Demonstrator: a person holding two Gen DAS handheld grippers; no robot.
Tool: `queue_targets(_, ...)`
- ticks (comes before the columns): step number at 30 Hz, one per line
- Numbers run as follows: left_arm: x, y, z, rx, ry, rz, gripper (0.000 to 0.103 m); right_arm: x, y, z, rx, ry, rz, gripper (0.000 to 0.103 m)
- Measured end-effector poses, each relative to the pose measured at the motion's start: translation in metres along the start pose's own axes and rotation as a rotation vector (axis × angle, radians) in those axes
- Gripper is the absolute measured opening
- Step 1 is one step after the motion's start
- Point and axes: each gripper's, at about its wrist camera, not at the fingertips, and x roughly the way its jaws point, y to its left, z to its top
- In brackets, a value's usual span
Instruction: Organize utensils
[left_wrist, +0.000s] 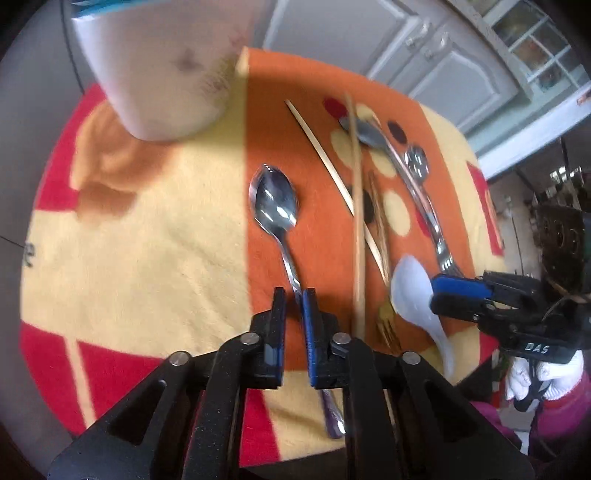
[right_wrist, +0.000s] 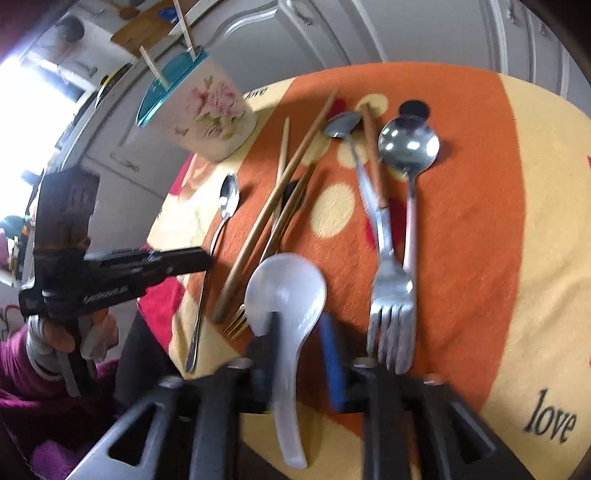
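My left gripper (left_wrist: 294, 295) is shut on the handle of a small steel spoon (left_wrist: 275, 201) that lies on the orange and yellow cloth (left_wrist: 147, 240). In the right wrist view this gripper (right_wrist: 207, 260) and spoon (right_wrist: 228, 199) show at the left. My right gripper (right_wrist: 301, 325) is open, its jaws on either side of the handle of a white ceramic soup spoon (right_wrist: 286, 291); it shows in the left wrist view too (left_wrist: 434, 291), beside the white spoon (left_wrist: 415, 291). A white floral utensil cup (right_wrist: 207, 110) with a teal rim holds two chopsticks; it also shows in the left wrist view (left_wrist: 159, 66).
Wooden chopsticks (right_wrist: 280, 192), a gold fork (right_wrist: 236, 325), a steel fork (right_wrist: 391, 306), a large spoon with a pink handle (right_wrist: 408, 147) and another steel spoon (right_wrist: 341, 125) lie on the cloth. Grey cabinets (left_wrist: 424, 55) stand behind the table. The table edge is close below both grippers.
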Motion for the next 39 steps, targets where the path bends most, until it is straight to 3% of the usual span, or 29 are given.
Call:
queue_targets(2, -0.004, 0.007, 0.007, -0.017, -0.037, 0.017, 0.025, -0.001, -0.003, 0.007, 0.003, -0.004, 0.007, 0.033)
queue_targets(7, 0.001, 0.011, 0.028, -0.024, -0.082, 0.034, 0.029, 0.01, 0.004, 0.021, -0.1, 0.022, -0.019, 0.033)
queue_targets(15, 0.023, 0.007, 0.045, 0.028, -0.054, 0.022, 0.04, 0.02, 0.021, 0.026, -0.259, 0.121, -0.031, 0.036)
queue_targets(24, 0.028, 0.0, 0.055, 0.086, -0.047, 0.007, 0.042, 0.016, 0.007, 0.016, -0.118, 0.124, 0.092, 0.032)
queue_targets(26, 0.027, 0.002, 0.056, 0.086, -0.034, -0.005, 0.042, 0.016, 0.006, 0.015, -0.131, 0.139, 0.083, 0.026)
queue_targets(30, 0.029, 0.003, 0.06, 0.084, -0.029, -0.013, 0.042, 0.013, 0.009, 0.008, -0.156, 0.162, 0.073, 0.023)
queue_targets(32, 0.03, 0.0, 0.059, 0.098, -0.036, -0.004, 0.041, 0.014, 0.01, 0.004, -0.148, 0.148, 0.079, 0.018)
queue_targets(34, 0.031, -0.003, 0.059, 0.12, -0.032, 0.005, 0.023, 0.014, 0.01, 0.002, -0.14, 0.128, 0.069, 0.011)
queue_targets(35, 0.032, -0.005, 0.058, 0.13, -0.033, 0.01, 0.022, 0.013, 0.009, 0.001, -0.13, 0.118, 0.07, 0.01)
queue_targets(37, 0.032, -0.007, 0.057, 0.149, -0.032, 0.008, 0.006, 0.012, 0.009, -0.001, -0.123, 0.106, 0.067, 0.009)
queue_targets(39, 0.032, -0.008, 0.056, 0.156, -0.033, 0.011, 0.005, 0.01, 0.009, -0.003, -0.124, 0.104, 0.058, 0.008)
